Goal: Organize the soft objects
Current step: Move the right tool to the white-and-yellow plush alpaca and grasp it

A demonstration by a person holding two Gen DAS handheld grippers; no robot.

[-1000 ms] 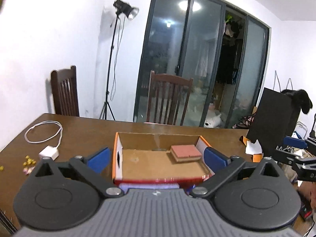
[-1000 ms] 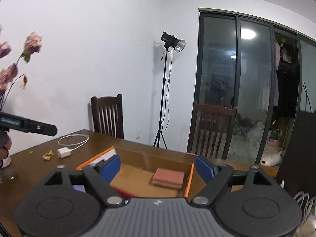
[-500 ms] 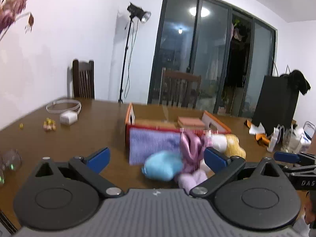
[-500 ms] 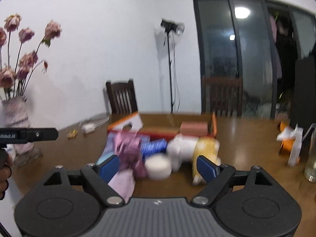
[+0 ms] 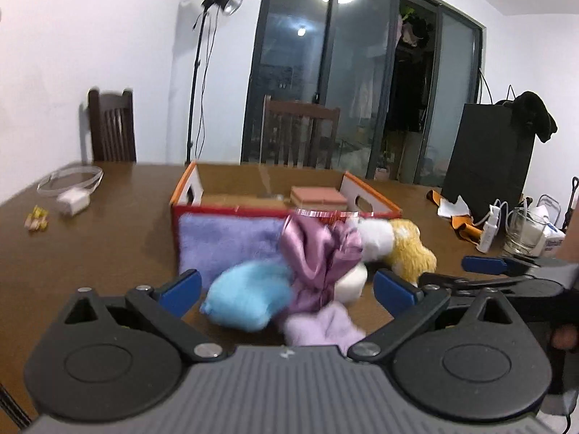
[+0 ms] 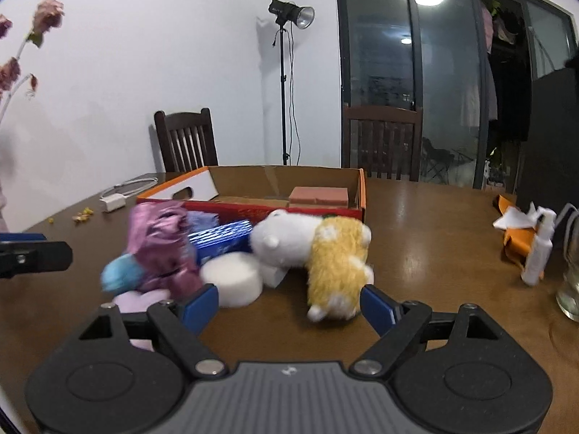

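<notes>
Two grippers we hold low over the desk, the left gripper and right gripper both spread apart and empty. The soft toys lie heaped against the cardboard box near the desk's middle.

yellow-white plush toy, sky-blue pouch

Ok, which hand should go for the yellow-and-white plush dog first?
Right, probably. The plush dog lies just ahead of the right gripper, whose fingers are open. The left gripper faces the blue plush and satin cloth instead.
</notes>
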